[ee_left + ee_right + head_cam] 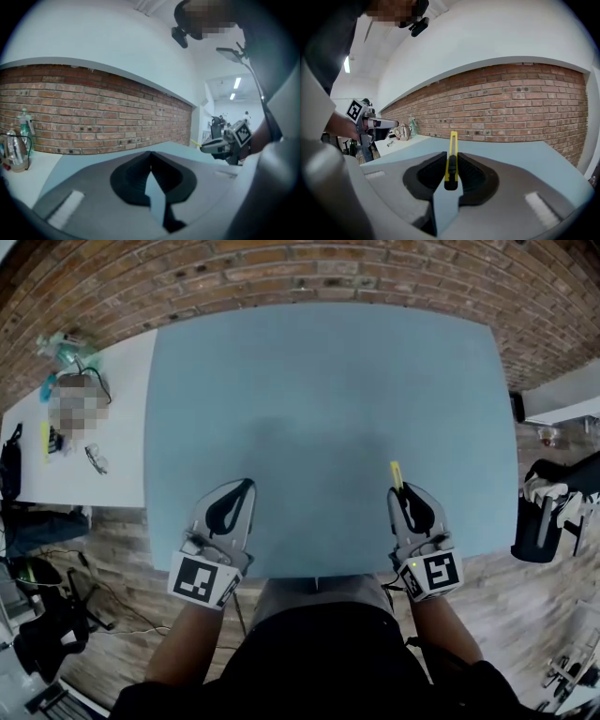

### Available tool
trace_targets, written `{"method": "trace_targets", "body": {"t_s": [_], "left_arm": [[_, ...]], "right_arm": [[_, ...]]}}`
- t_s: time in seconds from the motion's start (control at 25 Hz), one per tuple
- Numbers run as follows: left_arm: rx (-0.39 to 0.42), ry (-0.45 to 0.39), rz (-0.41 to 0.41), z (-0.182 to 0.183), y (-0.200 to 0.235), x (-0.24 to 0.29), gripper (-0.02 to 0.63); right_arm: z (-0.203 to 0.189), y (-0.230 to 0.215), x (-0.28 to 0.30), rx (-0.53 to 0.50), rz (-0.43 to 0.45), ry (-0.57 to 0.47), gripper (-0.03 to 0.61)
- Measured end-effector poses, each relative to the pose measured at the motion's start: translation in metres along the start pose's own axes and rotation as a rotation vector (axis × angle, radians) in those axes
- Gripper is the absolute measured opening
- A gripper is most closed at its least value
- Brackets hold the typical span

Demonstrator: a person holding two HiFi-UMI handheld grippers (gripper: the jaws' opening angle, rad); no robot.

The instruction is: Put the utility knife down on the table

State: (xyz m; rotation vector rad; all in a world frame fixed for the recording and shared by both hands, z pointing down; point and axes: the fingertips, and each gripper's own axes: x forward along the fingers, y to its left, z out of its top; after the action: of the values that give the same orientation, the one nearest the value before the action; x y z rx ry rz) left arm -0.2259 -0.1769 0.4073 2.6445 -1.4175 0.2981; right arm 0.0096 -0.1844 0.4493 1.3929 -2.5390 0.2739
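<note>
Your right hand-held gripper [405, 495] is clamped on the yellow utility knife [396, 473], whose tip sticks out forward over the blue counter [328, 381], near its front edge. Your left hand-held gripper [240, 489] is clenched with nothing in it.

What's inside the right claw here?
A yellow knife, pinched on edge in the right claw, its front end poking out over the blue table. The pads cover its sides; no blade can be made out.
</note>
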Motion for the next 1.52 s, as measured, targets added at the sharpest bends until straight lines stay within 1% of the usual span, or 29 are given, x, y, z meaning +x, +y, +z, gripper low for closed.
{"method": "trace_targets", "body": {"t_s": [0.12,0.24,0.36,0.48,0.52,0.64,0.76,0.92,1.16,1.32,1.52], "left_arm": [[0.014,0.013,-0.007,-0.006,0.001,0.005,-0.015],[-0.028,0.015,-0.012,-0.011,-0.006,0.01,-0.015],[-0.028,0.034,-0.015,-0.024,-0.011,0.01,-0.015],[-0.113,0.043,0.008,-0.025,-0.016,0.018,-0.015],[-0.126,0.046,0.011,-0.027,-0.017,0.02,-0.015],[-0.131,0.062,0.011,-0.038,-0.017,0.024,-0.015],[-0.114,0.082,0.012,-0.051,-0.014,0.024,-0.015],[-0.166,0.076,0.02,-0.051,-0.02,0.033,-0.015],[-0.181,0.097,0.013,-0.059,-0.027,0.043,-0.015],[-0.194,0.119,0.038,-0.072,-0.023,0.047,-0.015],[-0.201,0.14,0.059,-0.08,-0.019,0.049,-0.015]], "right_arm": [[-0.008,-0.001,0.003,0.001,-0.002,0.015,0.077],[-0.015,-0.003,0.005,-0.004,-0.011,0.034,0.077],[-0.022,-0.006,0.007,0.006,-0.018,0.049,0.077],[-0.03,-0.013,0.009,0.016,-0.019,0.067,0.077],[-0.034,-0.015,0.01,0.024,-0.019,0.073,0.077],[-0.042,-0.02,0.013,0.06,-0.018,0.091,0.077],[-0.048,-0.02,0.015,0.067,-0.008,0.108,0.077],[-0.059,-0.02,0.018,0.074,0.009,0.125,0.077],[-0.079,-0.021,0.024,0.087,0.018,0.16,0.077],[-0.093,-0.024,0.026,0.091,0.029,0.186,0.077],[-0.107,-0.03,0.03,0.088,0.032,0.206,0.077]]}}
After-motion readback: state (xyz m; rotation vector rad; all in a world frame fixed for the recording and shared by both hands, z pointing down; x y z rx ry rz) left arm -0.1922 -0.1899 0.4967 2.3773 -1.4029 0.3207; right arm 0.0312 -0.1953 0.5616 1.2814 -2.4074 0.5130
